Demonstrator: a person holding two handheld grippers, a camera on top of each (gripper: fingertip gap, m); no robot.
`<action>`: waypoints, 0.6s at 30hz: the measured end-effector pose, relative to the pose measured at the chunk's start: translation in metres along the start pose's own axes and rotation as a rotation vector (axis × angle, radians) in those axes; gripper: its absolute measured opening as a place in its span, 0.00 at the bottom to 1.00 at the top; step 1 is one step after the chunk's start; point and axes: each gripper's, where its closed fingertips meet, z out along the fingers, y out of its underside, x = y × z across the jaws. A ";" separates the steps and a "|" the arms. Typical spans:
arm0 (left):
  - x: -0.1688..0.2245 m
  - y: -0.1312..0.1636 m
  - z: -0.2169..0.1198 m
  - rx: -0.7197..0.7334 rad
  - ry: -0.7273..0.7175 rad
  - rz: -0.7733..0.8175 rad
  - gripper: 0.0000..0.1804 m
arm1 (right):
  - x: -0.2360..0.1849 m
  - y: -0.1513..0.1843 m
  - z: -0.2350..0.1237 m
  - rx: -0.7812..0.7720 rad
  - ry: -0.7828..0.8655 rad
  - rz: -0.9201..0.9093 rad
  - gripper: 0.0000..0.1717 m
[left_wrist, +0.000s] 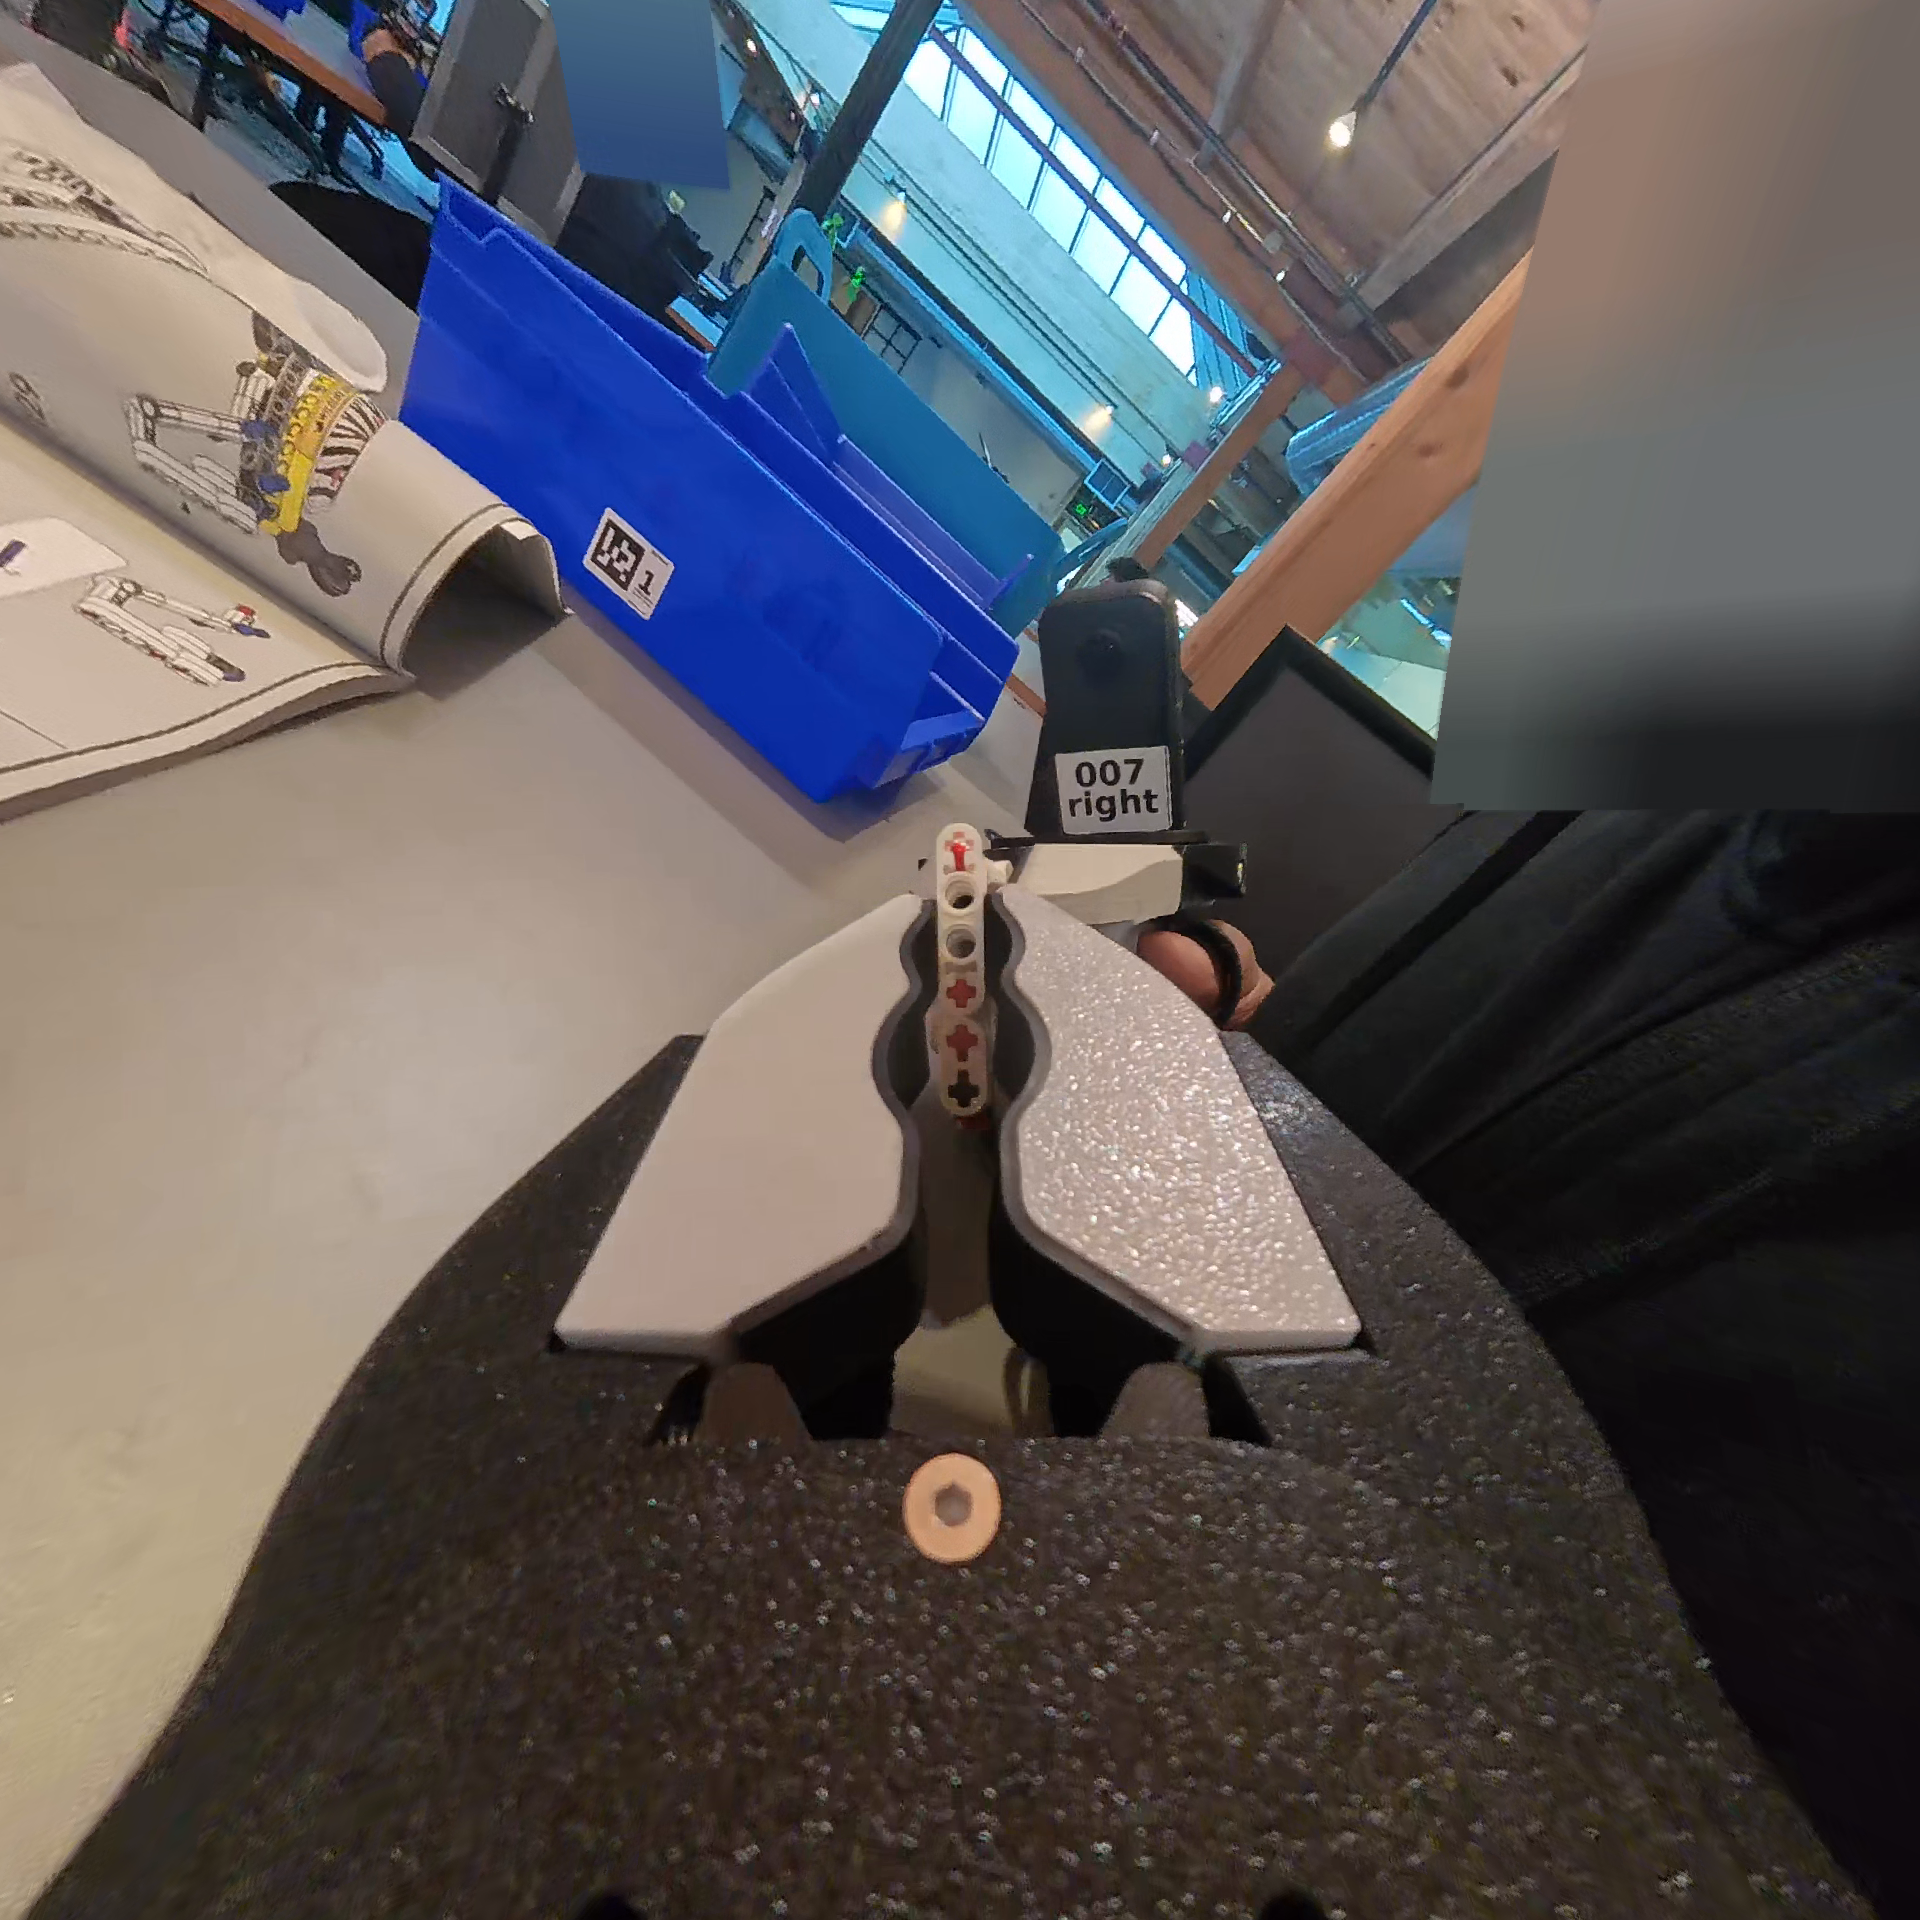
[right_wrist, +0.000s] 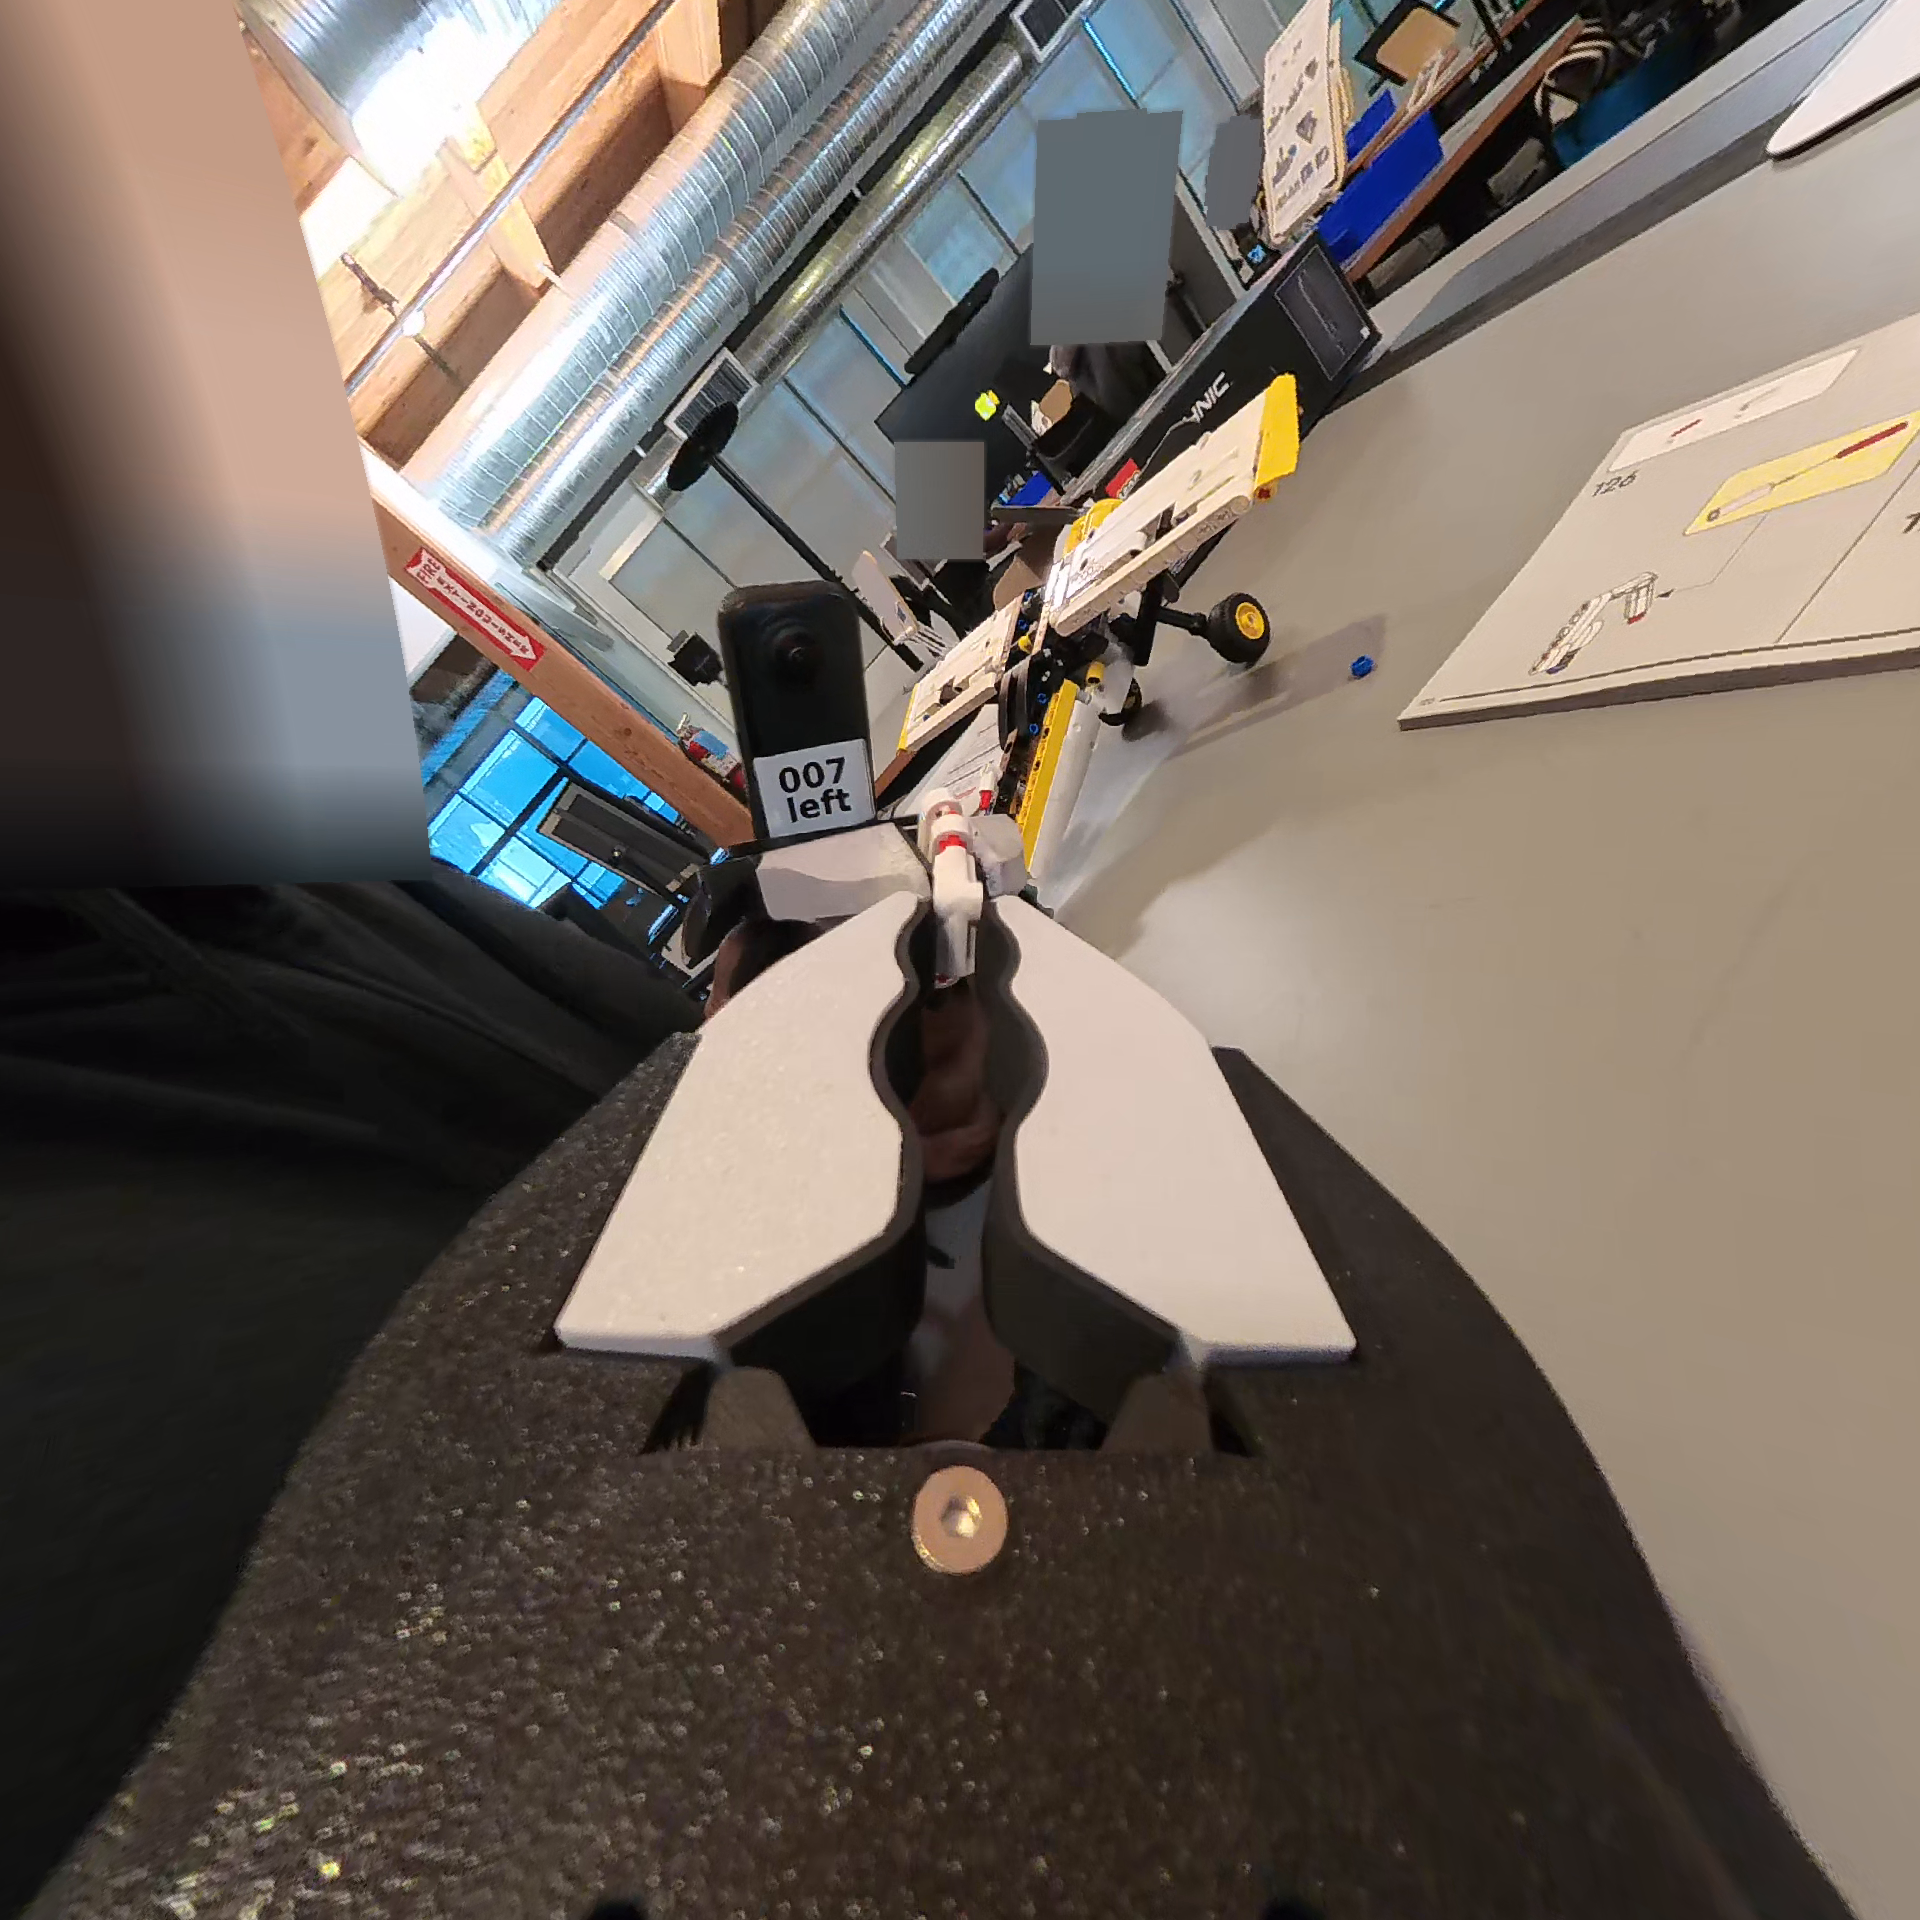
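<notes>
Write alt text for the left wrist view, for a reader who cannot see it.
The left tool grips a white beam with holes and red pins upright between its pale fingers, above a grey table. The right tool reaches toward the beam's top end. Behind lie a blue bin and an open instruction booklet.
</notes>
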 end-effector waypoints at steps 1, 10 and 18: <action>0.000 0.000 0.000 0.004 0.005 -0.012 0.05 | 0.000 0.000 0.000 0.002 -0.003 0.003 0.04; -0.027 -0.009 -0.018 0.068 -0.197 -0.056 0.05 | 0.014 -0.007 -0.014 0.059 0.108 0.015 0.04; -0.027 0.016 -0.004 -0.148 -0.249 0.122 0.05 | 0.030 0.001 -0.008 -0.127 0.231 -0.232 0.04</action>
